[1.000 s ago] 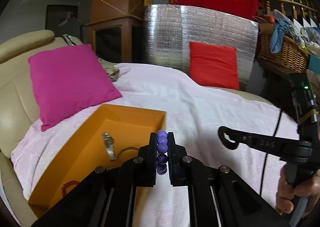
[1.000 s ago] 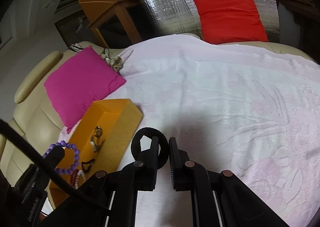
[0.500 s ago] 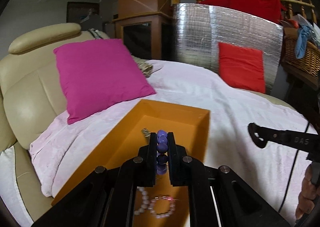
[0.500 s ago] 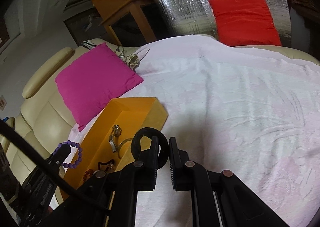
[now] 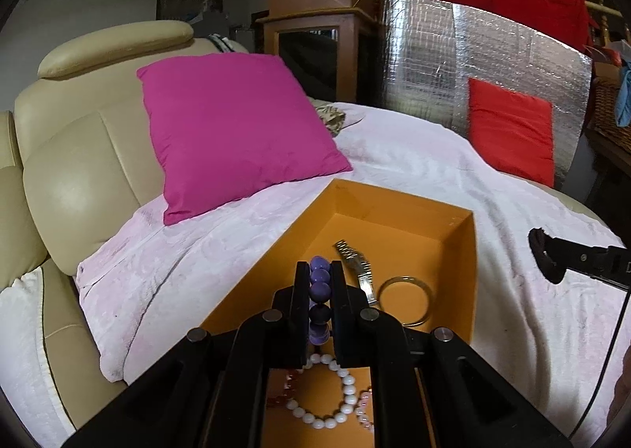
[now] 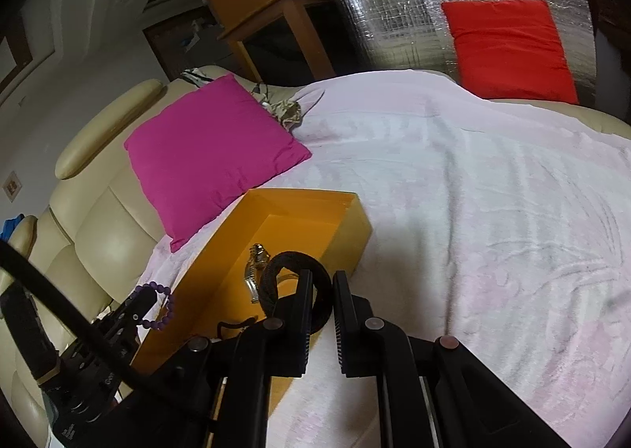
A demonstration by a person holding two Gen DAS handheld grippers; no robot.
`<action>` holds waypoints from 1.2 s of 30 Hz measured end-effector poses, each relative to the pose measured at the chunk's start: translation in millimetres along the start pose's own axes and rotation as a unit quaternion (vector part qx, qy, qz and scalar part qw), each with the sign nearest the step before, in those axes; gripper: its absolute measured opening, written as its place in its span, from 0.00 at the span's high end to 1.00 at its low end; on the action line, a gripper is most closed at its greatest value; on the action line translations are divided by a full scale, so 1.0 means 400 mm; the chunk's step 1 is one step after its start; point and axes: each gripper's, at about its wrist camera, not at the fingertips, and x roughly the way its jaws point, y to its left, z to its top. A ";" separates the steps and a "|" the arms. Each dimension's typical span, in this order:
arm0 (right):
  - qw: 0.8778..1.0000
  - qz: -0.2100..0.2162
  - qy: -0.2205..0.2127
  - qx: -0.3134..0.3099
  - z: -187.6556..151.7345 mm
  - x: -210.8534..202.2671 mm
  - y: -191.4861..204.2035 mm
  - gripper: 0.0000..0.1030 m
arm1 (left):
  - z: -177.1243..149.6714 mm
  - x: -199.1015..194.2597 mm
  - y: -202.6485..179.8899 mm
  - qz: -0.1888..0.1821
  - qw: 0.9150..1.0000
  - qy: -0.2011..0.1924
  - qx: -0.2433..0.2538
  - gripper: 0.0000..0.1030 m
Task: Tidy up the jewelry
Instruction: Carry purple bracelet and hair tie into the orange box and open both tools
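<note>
My left gripper (image 5: 319, 270) is shut on a purple bead bracelet (image 5: 319, 290) and holds it over the near part of an open orange box (image 5: 469, 251). In the box lie a metal watch (image 5: 355, 262), a gold bangle (image 5: 406, 300), a white bead bracelet (image 5: 331, 392) and a reddish bead bracelet (image 5: 282, 394). My right gripper (image 6: 319, 282) is shut on a black hair tie (image 6: 276, 282), just right of the box (image 6: 347, 227). The purple bracelet also shows in the right wrist view (image 6: 159, 306).
The box sits on a pale pink blanket (image 5: 414, 156) over a cream sofa (image 5: 79, 156). A magenta cushion (image 5: 232, 128) leans behind the box. A red cushion (image 5: 508, 128) rests against a silver foil panel (image 5: 434, 61).
My left gripper has moved left and forward over the box with the purple bracelet. My right gripper has moved closer to the box with the hair tie.
</note>
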 end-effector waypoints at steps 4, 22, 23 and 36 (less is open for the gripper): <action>1.000 -0.002 0.005 -0.008 0.005 0.017 0.015 0.89 | 0.000 0.018 0.017 0.006 1.000 0.009 -0.004 0.91; 0.999 0.002 0.039 -0.026 0.065 0.128 0.096 0.89 | -0.018 0.109 0.126 0.016 0.996 0.071 -0.047 0.91; 0.999 0.002 0.044 -0.026 0.066 0.140 0.100 0.89 | -0.021 0.112 0.134 0.015 0.996 0.073 -0.050 0.91; 0.996 -0.017 0.086 -0.028 0.087 0.292 0.140 0.89 | -0.016 0.166 0.137 -0.004 0.994 0.097 -0.056 0.91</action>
